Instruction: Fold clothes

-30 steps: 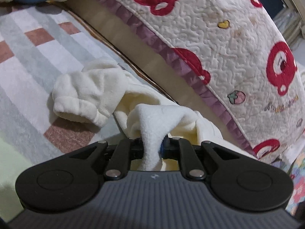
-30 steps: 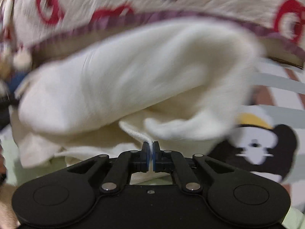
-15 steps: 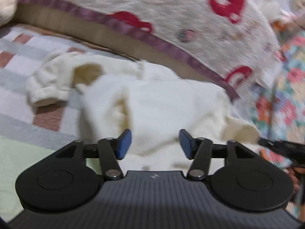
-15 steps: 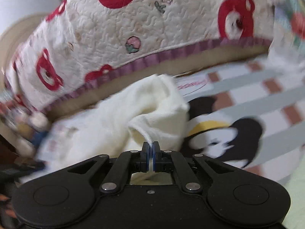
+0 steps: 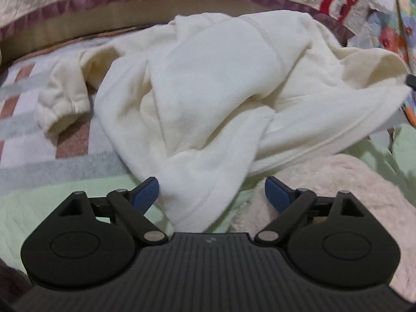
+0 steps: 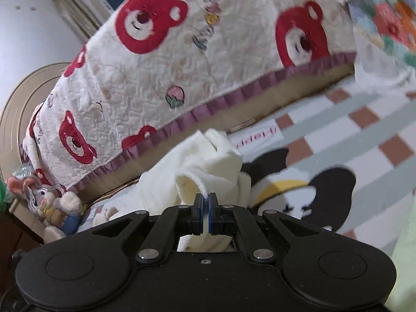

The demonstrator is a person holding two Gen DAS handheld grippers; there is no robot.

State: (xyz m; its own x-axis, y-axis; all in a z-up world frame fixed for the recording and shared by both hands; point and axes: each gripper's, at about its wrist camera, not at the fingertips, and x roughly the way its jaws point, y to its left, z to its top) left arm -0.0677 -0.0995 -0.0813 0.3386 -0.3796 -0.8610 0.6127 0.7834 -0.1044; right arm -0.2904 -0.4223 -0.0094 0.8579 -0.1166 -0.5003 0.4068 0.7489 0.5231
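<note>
The fold looks barely begun: the cream fleece garment (image 5: 208, 98) lies crumpled on the bed's patterned blanket (image 5: 31, 140), the left claw (image 5: 210, 195) gaping empty at six o'clock, the right claw (image 6: 205, 202) pinching its hem at three o'clock.

Cream garment (image 5: 208, 91) on checked blanket (image 5: 31, 140)

Cream garment (image 6: 208, 166) lower part hidden behind right tongs (image 6: 206, 213); stuffed rabbit (image 6: 44, 200) partly hidden, blurred.
</note>
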